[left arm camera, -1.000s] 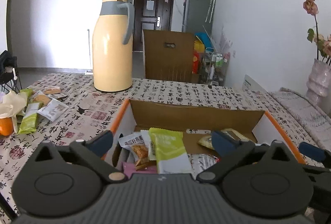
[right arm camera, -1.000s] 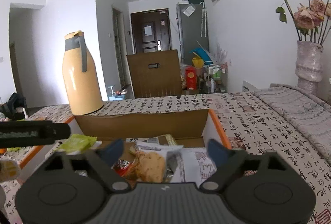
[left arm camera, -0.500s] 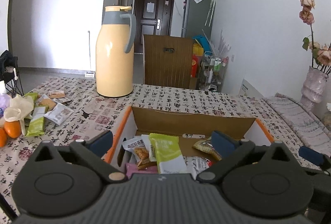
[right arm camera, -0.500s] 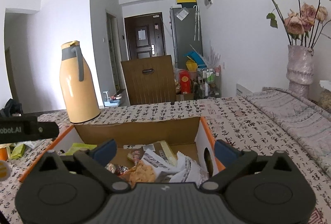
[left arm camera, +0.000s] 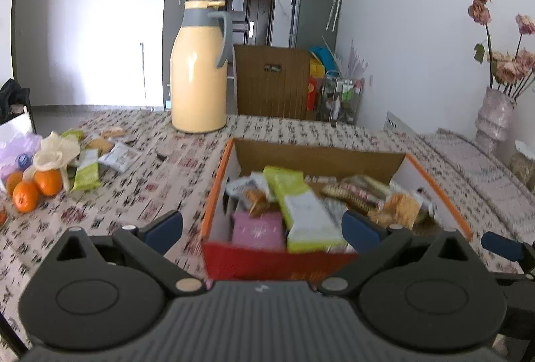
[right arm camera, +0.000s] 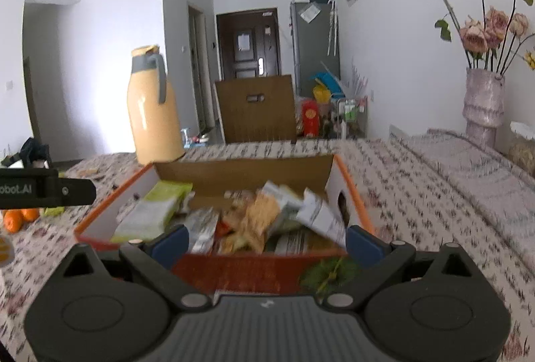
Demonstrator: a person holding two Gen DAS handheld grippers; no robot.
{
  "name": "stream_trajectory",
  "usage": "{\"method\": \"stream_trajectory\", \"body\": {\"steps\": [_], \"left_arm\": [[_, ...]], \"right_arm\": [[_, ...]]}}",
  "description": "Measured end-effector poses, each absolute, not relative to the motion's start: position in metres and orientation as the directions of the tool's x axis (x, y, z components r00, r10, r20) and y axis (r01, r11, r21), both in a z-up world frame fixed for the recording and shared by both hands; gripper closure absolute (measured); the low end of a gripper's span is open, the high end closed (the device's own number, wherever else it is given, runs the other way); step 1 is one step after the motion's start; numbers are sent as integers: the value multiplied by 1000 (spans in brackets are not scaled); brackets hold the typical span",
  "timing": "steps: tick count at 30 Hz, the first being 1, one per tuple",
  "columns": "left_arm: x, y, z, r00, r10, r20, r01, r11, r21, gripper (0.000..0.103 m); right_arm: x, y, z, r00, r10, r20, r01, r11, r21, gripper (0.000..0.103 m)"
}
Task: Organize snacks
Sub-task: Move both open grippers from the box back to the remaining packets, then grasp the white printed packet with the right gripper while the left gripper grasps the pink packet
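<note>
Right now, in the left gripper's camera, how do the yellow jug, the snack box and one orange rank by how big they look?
1. Snack box, though it is nearest the camera.
2. Yellow jug, farther back, so possibly comparable in reality.
3. Orange, clearly smallest.

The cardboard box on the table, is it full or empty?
Fairly full: the cardboard box holds many snack packets across its floor, top open.
</note>
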State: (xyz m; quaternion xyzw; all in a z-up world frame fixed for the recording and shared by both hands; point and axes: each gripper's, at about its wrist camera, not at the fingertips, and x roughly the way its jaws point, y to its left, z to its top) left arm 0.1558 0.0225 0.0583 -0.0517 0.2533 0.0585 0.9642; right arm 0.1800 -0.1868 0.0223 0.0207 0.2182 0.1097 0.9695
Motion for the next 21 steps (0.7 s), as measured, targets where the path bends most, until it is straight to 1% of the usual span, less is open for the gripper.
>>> {"method": "stream_trajectory", "body": {"steps": [12,19,21], "left_arm": [[128,45,11,802,88,-591,-151,987,-58,0],[131,55,1,778,90,-621,-167,984,-66,0],[132,55,0,772,87,-630,-165,984,-67,0]], "right_arm": [[168,-171,-11,822,214,-527,-213,975,64,3],[183,-162,-26,789,188,-585,-207,978,35,3],[188,-160,-31,781,180,-598,-202,979,30,5]]}}
